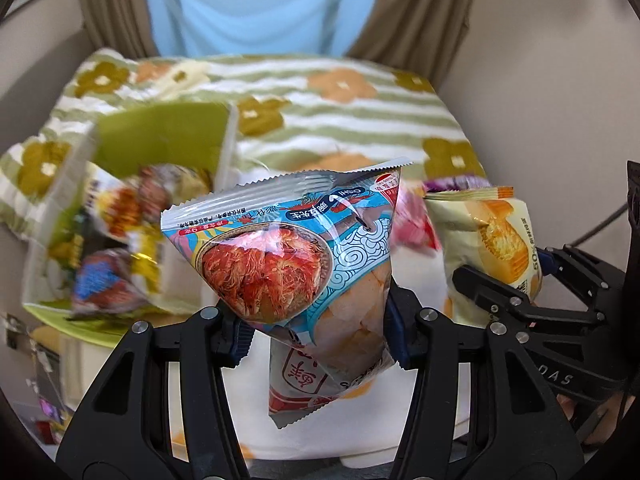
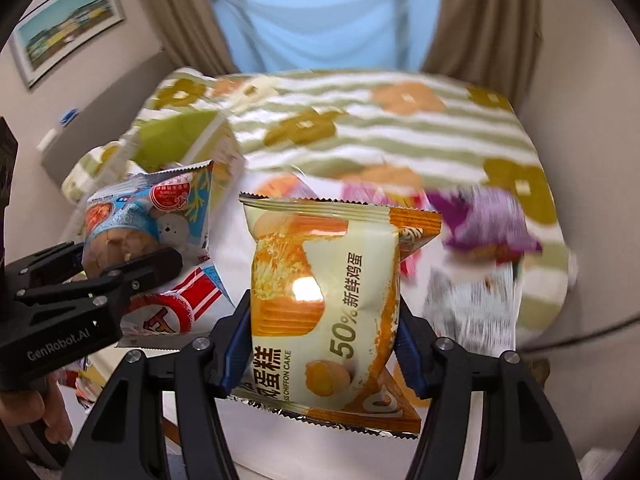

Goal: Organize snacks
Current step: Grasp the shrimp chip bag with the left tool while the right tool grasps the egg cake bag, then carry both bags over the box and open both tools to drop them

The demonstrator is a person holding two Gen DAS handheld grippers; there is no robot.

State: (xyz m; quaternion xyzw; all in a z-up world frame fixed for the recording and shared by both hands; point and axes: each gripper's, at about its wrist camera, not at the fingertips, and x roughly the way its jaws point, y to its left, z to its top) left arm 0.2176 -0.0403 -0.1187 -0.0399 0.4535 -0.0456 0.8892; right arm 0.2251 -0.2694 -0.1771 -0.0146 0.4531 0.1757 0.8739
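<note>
Snacks already fill the box; left gripper clamps a shrimp-chip bag, right gripper a cake packet; purple packet waits.

Both my wrist views look steeply down over the flowered bed, facing the blue curtain beyond it, very near. Left view sits left of right view; they share the bed, curtain and green box.
</note>
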